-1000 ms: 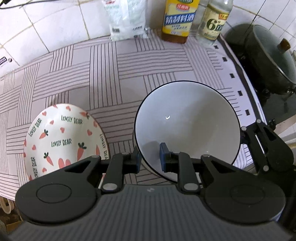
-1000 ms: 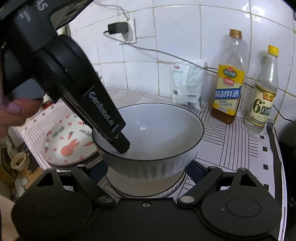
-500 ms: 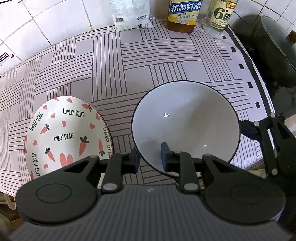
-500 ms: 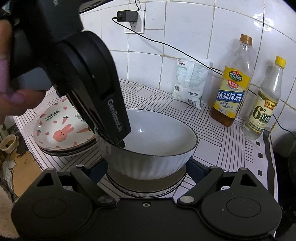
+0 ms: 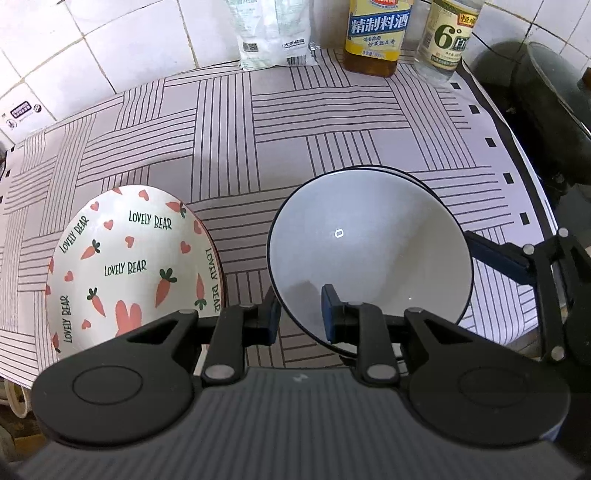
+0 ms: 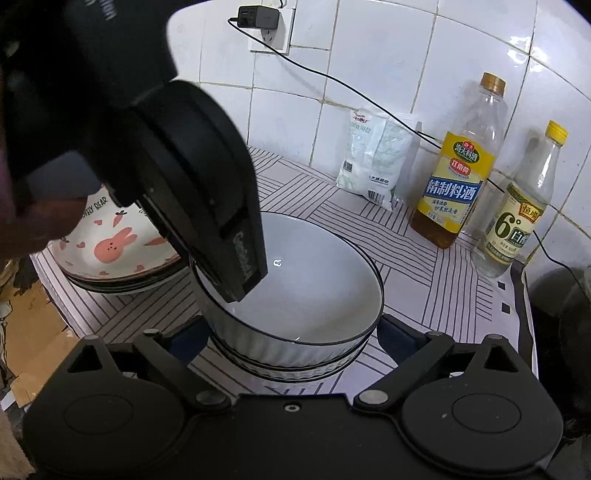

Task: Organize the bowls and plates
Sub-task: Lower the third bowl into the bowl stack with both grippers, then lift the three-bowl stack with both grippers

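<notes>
A white bowl with a black rim (image 5: pixel 369 254) sits nested in another like it on the striped cloth; it also shows in the right wrist view (image 6: pixel 306 291). My left gripper (image 5: pixel 297 314) straddles its near rim, one pad inside and one outside, with a small gap at the rim. My right gripper (image 6: pixel 291 332) is open wide, its fingers either side of the bowl stack, low down. A carrot-and-rabbit "Lovely Bear" plate (image 5: pixel 129 266) tops a plate stack (image 6: pixel 122 258) to the left.
A salt bag (image 5: pixel 273 33), a cooking wine bottle (image 5: pixel 373 33) and a vinegar bottle (image 5: pixel 447 40) stand at the tiled back wall. A dark pot (image 5: pixel 546 107) is at the right. The cloth's front edge (image 5: pixel 22 369) is close by.
The bowl held in my left gripper came down and now sits in the lower bowl. My left pads have parted slightly at the rim. The right gripper stayed open around the stack.
</notes>
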`<state>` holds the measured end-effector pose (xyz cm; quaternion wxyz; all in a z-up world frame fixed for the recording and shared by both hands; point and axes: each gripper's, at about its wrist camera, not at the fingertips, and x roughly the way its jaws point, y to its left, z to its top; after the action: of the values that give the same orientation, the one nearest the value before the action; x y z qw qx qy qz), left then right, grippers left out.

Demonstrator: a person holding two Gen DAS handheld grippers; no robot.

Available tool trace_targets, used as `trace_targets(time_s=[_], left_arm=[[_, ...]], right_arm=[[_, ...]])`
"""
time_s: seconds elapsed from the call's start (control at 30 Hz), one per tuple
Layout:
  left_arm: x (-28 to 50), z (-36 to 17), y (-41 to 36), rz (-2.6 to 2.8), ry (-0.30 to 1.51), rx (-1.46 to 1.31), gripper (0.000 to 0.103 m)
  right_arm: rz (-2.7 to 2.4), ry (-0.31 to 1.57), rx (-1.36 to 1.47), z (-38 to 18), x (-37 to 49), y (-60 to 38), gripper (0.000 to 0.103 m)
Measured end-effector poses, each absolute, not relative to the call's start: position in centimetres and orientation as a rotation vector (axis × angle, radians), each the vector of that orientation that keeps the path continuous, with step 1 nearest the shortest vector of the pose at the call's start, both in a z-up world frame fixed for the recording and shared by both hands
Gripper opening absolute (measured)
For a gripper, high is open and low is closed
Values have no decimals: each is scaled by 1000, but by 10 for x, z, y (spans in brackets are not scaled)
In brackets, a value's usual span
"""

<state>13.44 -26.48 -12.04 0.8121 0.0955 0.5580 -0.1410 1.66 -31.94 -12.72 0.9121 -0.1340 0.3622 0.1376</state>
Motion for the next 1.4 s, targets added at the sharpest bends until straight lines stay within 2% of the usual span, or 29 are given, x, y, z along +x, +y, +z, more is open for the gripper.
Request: trace_targets(time_s=[0.13, 0.2, 0.33, 0.43, 0.67, 1.4], left_arm=[[130, -115, -257, -312, 1188, 145, 28], [127, -112, -249, -318, 1179, 91, 37], [122, -107, -228, -334, 1156, -50, 41], [119, -109, -214, -350, 1135, -147, 45], [112, -123, -198, -390, 1127, -311, 64], [143, -174, -218, -374, 1181, -371, 64]], right_arm=[[277, 735, -279, -127, 12, -319, 98], [289, 718, -265, -124, 5, -322, 99], [302, 694, -200, -126, -9, -334, 99], [301, 690, -118, -136, -16, -348, 99], [284, 736, 5, -171, -11, -370, 99], [374, 649, -119, -210, 37, -341, 101]])
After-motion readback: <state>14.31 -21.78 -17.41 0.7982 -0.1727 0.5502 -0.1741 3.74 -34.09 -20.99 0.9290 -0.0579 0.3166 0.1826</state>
